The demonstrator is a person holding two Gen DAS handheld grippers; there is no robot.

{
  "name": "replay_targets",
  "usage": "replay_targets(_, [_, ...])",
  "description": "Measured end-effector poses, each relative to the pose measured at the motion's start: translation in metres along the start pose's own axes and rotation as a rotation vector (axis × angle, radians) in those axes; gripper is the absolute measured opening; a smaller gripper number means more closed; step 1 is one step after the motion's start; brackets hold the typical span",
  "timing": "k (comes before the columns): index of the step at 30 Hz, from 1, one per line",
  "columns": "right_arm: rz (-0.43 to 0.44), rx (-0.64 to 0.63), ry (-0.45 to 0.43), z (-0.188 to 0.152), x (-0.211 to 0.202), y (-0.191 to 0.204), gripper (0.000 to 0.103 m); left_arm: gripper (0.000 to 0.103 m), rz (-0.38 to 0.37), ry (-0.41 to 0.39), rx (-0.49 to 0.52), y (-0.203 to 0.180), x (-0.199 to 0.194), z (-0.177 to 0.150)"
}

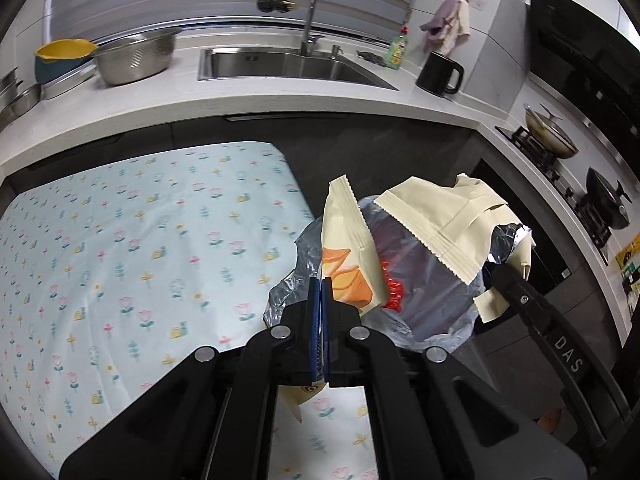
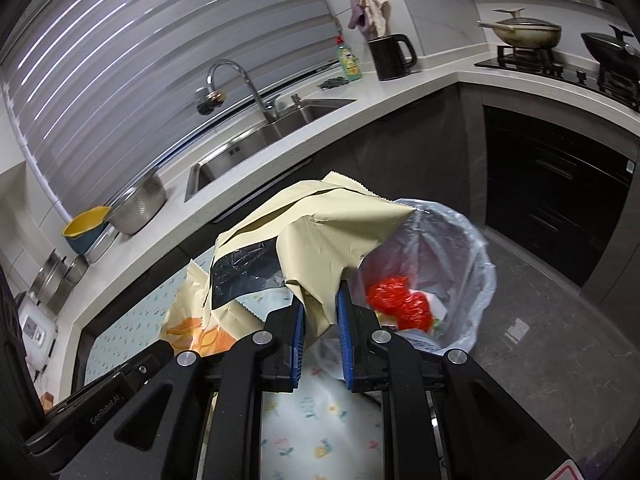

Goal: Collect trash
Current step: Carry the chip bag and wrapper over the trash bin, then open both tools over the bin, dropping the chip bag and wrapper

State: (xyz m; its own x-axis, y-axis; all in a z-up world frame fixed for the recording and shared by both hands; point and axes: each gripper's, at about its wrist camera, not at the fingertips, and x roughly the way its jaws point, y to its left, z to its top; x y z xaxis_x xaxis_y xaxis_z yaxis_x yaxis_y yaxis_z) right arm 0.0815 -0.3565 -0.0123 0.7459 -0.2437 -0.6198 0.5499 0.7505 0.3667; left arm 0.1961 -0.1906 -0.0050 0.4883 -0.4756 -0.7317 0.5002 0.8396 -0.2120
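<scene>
My left gripper (image 1: 320,284) is shut on a cream snack wrapper with an orange print (image 1: 346,248), held upright at the table's right edge. My right gripper (image 2: 321,300) is shut on a second, torn cream wrapper with a silver lining (image 2: 320,232), also showing in the left wrist view (image 1: 448,220). Both wrappers hang over or beside the rim of a trash bin lined with a clear bag (image 2: 468,248), which holds red plastic trash (image 2: 396,300). The bin stands on the floor just off the table. The first wrapper shows at lower left in the right wrist view (image 2: 196,320).
The table has a pale floral cloth (image 1: 120,248). Behind it runs a white counter with a sink (image 1: 280,64), faucet (image 1: 308,8), steel colander (image 1: 136,58), yellow bowl (image 1: 64,50), black kettle (image 1: 438,74) and soap bottle (image 1: 396,50). A stove with pans (image 1: 556,132) is at right.
</scene>
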Motion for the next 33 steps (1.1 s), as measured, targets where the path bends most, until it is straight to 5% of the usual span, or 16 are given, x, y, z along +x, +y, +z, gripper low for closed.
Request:
replay_targets(12, [-0.083,0.057,-0.018,0.018,0.001,-0.062,0.015,0.001,-0.077,0.05,0.088,-0.075,0.045,0.009])
replay_targets(22, [-0.116,0.08,-0.015,0.021,0.013,-0.08,0.015,0.003,-0.095,0.047,0.123,-0.097,0.067,0.015])
replay_targets(24, [-0.116,0.081,-0.01,0.021,0.017,-0.08,0.015,0.012,-0.089,0.041,0.13,-0.096,0.067,0.016])
replay_targets(26, [-0.113,0.078,-0.006,0.021,0.02,-0.079,0.015,0.044,-0.079,0.024,0.123,-0.095,0.064,0.017])
replay_targets(27, [-0.11,0.075,-0.004,0.021,0.021,-0.077,0.015,0.049,-0.071,0.005,0.112,-0.091,0.061,0.017])
replay_targets(33, [-0.088,0.055,0.007,0.02,0.027,-0.066,0.015,0.053,-0.046,-0.017,0.063,-0.07,0.053,0.019])
